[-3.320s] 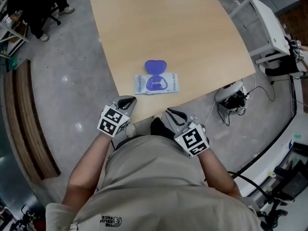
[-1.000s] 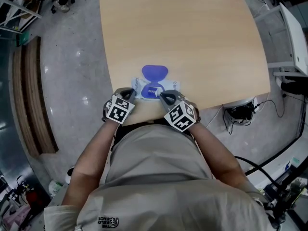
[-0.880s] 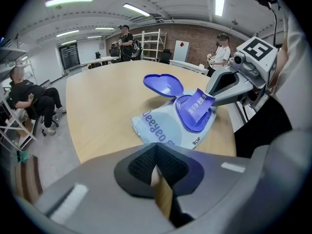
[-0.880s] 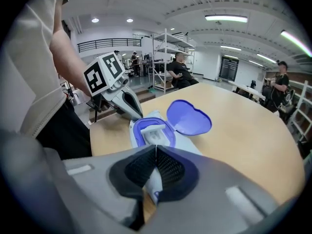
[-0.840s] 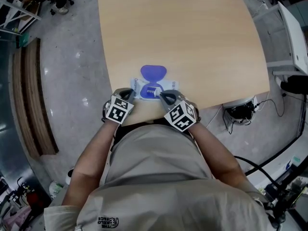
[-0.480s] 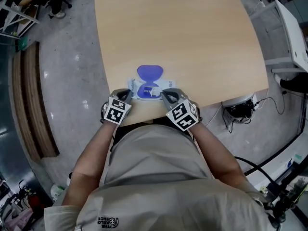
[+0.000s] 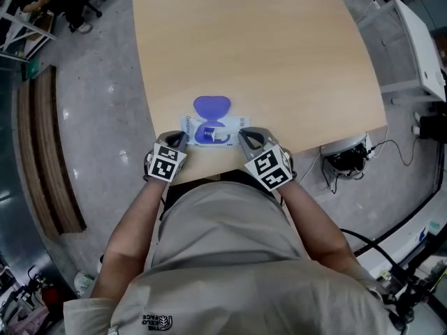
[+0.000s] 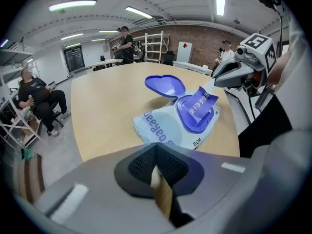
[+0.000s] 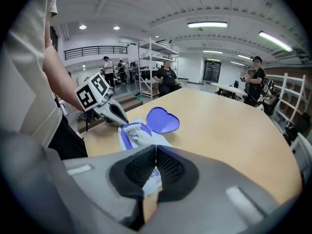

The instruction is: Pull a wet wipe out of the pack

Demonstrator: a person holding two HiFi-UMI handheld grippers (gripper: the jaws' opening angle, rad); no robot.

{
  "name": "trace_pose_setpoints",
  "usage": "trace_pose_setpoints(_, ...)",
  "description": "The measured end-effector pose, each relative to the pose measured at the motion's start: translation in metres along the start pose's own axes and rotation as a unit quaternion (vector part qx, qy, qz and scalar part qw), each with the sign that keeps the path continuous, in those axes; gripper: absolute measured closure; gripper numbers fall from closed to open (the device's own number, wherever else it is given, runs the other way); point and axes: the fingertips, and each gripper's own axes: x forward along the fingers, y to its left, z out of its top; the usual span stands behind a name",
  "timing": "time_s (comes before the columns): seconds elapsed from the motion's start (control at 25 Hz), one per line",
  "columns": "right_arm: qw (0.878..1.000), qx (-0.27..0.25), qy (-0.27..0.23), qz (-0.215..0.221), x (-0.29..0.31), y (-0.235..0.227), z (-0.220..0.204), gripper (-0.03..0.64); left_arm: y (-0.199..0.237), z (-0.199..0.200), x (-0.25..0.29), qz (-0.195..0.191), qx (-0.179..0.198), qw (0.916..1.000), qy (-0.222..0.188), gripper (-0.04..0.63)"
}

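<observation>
Both grippers had come up from the lap to the table (image 7: 265, 54) vs a few sec earlier. They flanked the wet-wipe pack (image 7: 234, 125): left gripper (image 7: 177, 141) just beside its left end, right gripper (image 7: 246, 135) at its right end. Pack lay flat near the table's near edge w/ lid (image 7: 211, 106) flipped open and a white wipe (image 9: 139, 136) bunched at the opening. Both pairs of jaws were closed together, nothing btwn them. Approach looked done, pull not yet begun. Prob one gripper must open to pinch the wipe.
</observation>
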Motion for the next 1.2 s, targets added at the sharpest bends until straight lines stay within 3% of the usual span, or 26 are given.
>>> trace_pose_setpoints(1.2, 0.992, 0.054, -0.036, -0.108, -0.072, -0.075, -0.007, 0.614, 0.002, 0.002, 0.000, 0.003, -0.005, 1.0000, -0.002, 0.594)
